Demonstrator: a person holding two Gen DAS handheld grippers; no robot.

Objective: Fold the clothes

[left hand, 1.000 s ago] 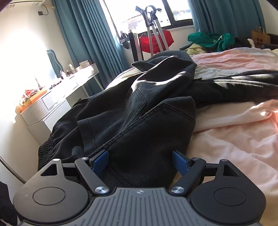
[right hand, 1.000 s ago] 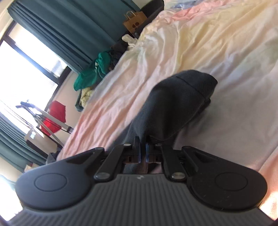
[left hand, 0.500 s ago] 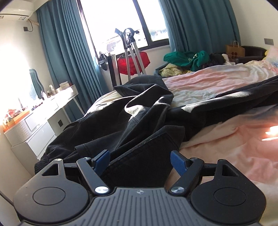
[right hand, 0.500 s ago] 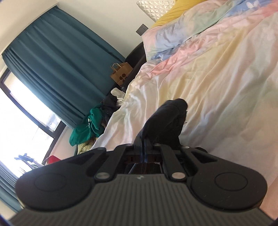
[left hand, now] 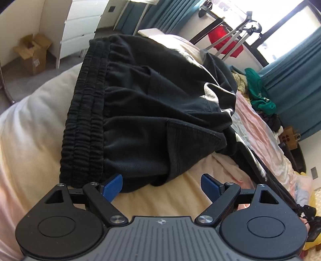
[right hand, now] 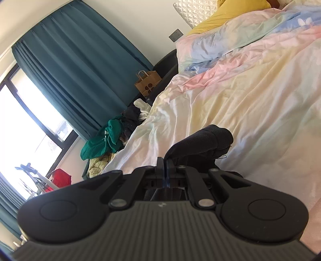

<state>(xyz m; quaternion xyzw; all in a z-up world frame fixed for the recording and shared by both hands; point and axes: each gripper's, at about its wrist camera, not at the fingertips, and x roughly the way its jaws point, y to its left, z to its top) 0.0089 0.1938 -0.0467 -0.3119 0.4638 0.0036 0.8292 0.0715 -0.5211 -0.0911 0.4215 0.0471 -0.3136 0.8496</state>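
Black trousers (left hand: pixel 144 104) lie crumpled on the bed, their ribbed elastic waistband (left hand: pixel 86 112) running down the left of the left wrist view. My left gripper (left hand: pixel 161 185) hovers open just short of the waist corner, its blue pads apart with only sheet between them. One trouser leg (left hand: pixel 252 158) stretches away to the right. In the right wrist view my right gripper (right hand: pixel 165 162) is shut on the dark leg end (right hand: pixel 202 142), which bunches up beyond the fingertips above the sheet.
The bed has a pastel sheet (right hand: pixel 250 96) with a yellow pillow (right hand: pixel 224 12) at its head. Beside the bed sit a green clothes heap (right hand: pixel 100 140) and a paper bag (right hand: pixel 147 84). White drawers (left hand: pixel 80 26) and a cardboard box (left hand: pixel 32 54) stand on the floor.
My left gripper has swung round from the trousers' middle to the waistband end, still open. My right gripper has lifted and tilted up with the leg end still clamped.
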